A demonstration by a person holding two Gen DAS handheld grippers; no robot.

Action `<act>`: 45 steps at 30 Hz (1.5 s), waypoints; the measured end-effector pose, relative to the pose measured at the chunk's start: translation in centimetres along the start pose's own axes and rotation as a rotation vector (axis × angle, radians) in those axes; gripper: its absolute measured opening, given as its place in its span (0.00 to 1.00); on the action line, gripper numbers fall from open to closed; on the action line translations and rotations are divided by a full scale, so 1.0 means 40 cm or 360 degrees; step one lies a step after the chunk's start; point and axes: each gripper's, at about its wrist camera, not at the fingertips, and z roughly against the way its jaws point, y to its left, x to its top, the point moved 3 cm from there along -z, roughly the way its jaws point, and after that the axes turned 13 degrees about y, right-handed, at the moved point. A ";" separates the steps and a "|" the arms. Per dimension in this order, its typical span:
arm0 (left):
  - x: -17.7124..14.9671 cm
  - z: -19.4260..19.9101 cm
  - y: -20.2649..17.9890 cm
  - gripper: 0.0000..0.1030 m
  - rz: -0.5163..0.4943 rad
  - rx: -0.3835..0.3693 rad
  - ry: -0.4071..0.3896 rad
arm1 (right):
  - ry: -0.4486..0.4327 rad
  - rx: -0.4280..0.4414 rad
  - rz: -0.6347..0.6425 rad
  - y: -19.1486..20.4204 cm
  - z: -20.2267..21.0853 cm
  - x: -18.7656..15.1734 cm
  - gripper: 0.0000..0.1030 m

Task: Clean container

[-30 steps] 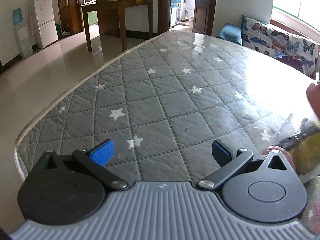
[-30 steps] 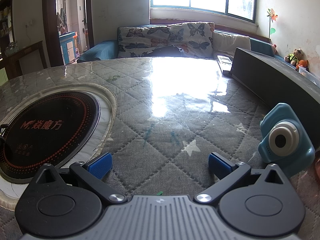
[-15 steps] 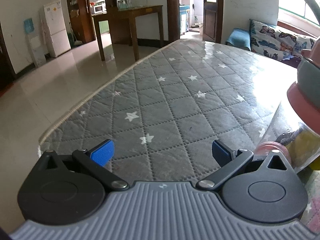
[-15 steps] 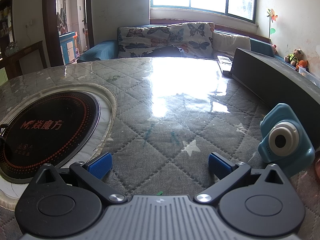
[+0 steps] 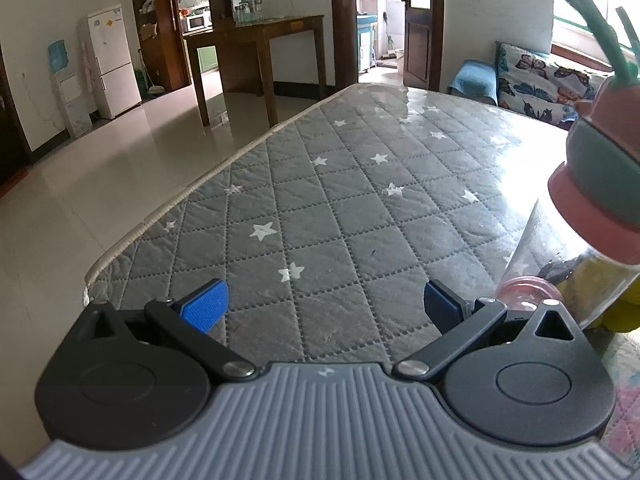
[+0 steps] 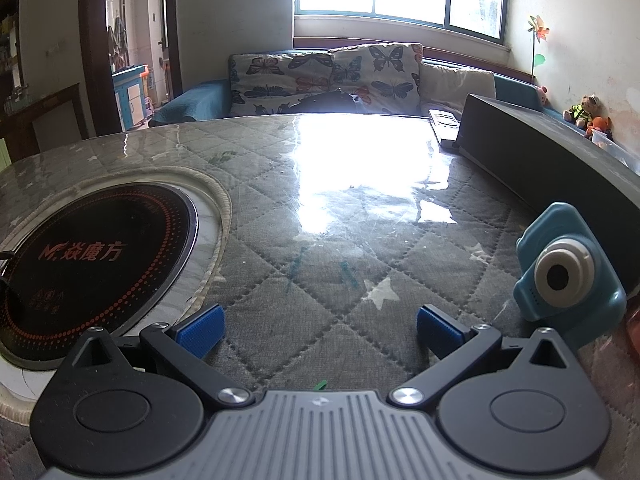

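A clear plastic bottle point(image 5: 560, 264) with a pink and teal lid point(image 5: 596, 196) and a green strap stands at the right edge of the left wrist view, just right of my left gripper point(image 5: 326, 304). That gripper is open, with nothing between its blue pads, over the grey star-quilted table cover point(image 5: 340, 208). My right gripper point(image 6: 320, 328) is also open and empty above the same cover. The bottle does not show in the right wrist view.
A black induction hob point(image 6: 88, 264) is set into the table at the left. A blue toy camera point(image 6: 568, 276) stands at the right, before a long dark box point(image 6: 552, 160). The table edge point(image 5: 168, 208) drops to tiled floor on the left. A butterfly-print sofa point(image 6: 328, 76) is behind.
My left gripper has drawn back and turned, so the bottle with its pink and teal lid has come into view at the right. The right gripper has not moved.
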 end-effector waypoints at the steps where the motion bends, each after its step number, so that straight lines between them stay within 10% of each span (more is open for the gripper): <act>1: 0.000 0.003 0.000 1.00 0.0002 -0.0001 -0.0002 | 0.0000 0.0001 -0.0001 -0.001 0.000 0.000 1.00; 45: -0.045 0.031 -0.044 1.00 -0.0092 -0.0027 0.0007 | 0.0032 0.0107 0.0132 0.116 0.067 -0.068 1.00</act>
